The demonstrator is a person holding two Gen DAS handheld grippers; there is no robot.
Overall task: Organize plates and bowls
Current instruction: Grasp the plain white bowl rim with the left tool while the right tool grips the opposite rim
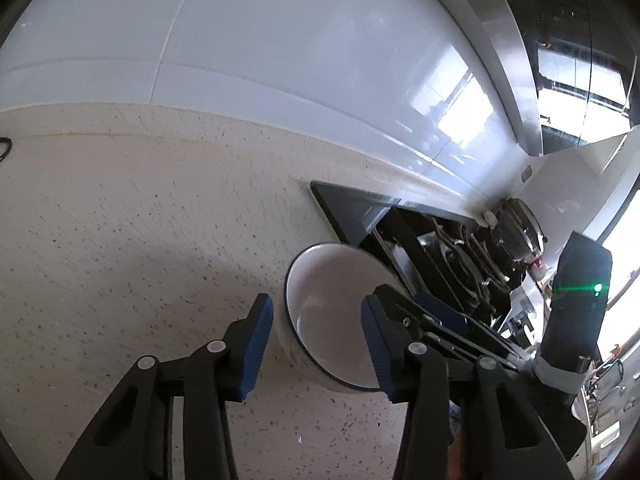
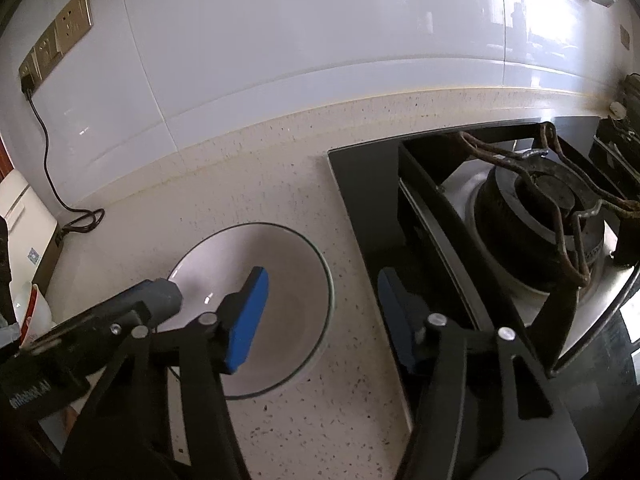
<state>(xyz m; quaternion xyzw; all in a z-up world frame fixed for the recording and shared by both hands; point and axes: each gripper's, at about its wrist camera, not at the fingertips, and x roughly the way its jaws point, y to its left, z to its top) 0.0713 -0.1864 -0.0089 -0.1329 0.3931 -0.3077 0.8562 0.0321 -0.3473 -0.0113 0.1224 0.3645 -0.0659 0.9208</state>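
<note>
- The left hand-held gripper (image 1: 318, 344) hung spread and empty around the near rim of a white bowl (image 1: 336, 280) on the speckled tabletop (image 1: 140, 240).
- The right hand-held gripper (image 2: 320, 312), likewise spread, straddled the bowl's far rim beside the gas stove (image 2: 540, 216).
- Sorting appeared barely begun; no plates showed.

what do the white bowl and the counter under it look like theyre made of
White bowl with a thin dark rim: probably glazed ceramic, since its smooth inside shows a small glint; enamel is possible. Cream speckled countertop: looks like stone or quartz composite, matte, with fine dark flecks throughout.
</note>
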